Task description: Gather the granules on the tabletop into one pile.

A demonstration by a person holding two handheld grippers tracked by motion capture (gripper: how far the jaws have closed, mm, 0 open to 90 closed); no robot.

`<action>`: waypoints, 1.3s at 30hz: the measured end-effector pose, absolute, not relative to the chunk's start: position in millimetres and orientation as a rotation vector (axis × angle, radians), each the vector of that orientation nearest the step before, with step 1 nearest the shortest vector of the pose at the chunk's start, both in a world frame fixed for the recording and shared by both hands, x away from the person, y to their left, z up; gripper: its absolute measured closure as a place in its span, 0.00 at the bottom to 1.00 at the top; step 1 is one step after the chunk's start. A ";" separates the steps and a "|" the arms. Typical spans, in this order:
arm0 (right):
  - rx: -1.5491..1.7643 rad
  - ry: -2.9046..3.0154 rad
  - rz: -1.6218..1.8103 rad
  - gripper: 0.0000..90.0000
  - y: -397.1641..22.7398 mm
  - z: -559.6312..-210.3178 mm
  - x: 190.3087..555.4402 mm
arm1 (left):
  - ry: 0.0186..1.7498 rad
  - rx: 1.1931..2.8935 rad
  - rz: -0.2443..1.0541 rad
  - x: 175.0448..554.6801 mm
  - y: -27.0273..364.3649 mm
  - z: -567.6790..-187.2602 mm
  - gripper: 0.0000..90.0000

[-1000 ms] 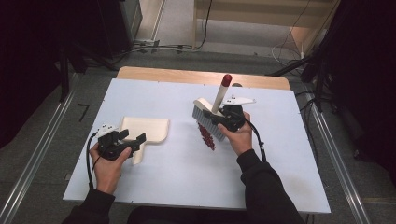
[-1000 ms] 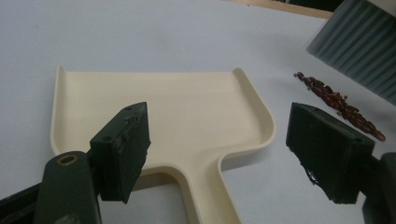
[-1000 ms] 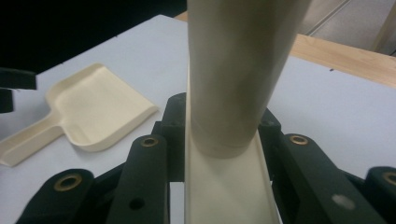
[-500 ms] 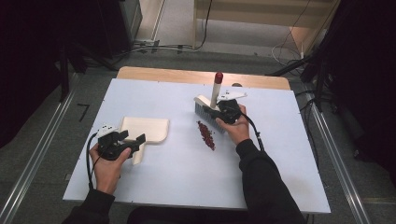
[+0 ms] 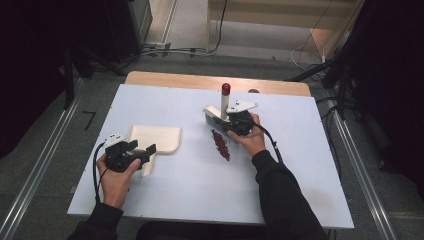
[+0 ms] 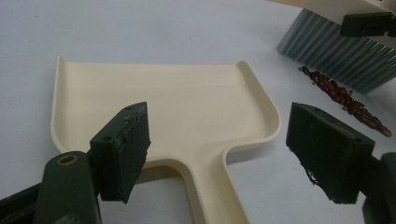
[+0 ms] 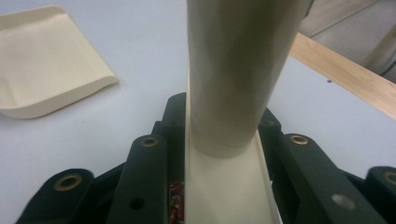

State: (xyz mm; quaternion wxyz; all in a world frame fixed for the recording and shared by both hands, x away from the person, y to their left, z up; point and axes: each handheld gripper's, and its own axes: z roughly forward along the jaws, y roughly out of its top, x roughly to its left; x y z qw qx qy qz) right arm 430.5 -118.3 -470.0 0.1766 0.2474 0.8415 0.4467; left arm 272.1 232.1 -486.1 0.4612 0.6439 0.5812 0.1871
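Note:
A cream dustpan (image 5: 156, 138) lies flat at the table's left. My left gripper (image 5: 142, 148) stands open with its jaws on either side of the pan's handle (image 6: 212, 196); in its own view the left gripper (image 6: 224, 149) touches nothing. My right gripper (image 5: 231, 123) is shut on a cream brush (image 5: 212, 114), whose red-tipped handle (image 5: 226, 89) stands nearly upright. That handle (image 7: 236, 70) rises between the jaws of the right gripper (image 7: 219, 154). A streak of small dark red bits (image 5: 220, 145) lies on the table just in front of the grey bristles (image 6: 334, 58).
The white table top (image 5: 165, 100) ends in a wooden strip (image 5: 200, 80) at its far side. Bare table lies between the dustpan (image 7: 46, 60) and the red bits (image 6: 345, 100). Metal rails (image 5: 40, 165) run along the floor on both sides.
My right gripper has tipped the brush handle from a rightward lean to nearly upright and drawn the brush head a little back and left. The left gripper and dustpan have stayed put.

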 end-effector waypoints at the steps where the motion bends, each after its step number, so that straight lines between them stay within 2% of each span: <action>1: 0.686 2.389 1.265 0.72 -117.3 -470.4 429.1 | 1.430 1.584 0.460 272.2 232.2 -486.3 0.25; 39: 0.375 2.503 1.284 0.72 -128.6 -473.4 390.8 | 1.432 1.597 0.458 272.8 230.2 -488.2 0.25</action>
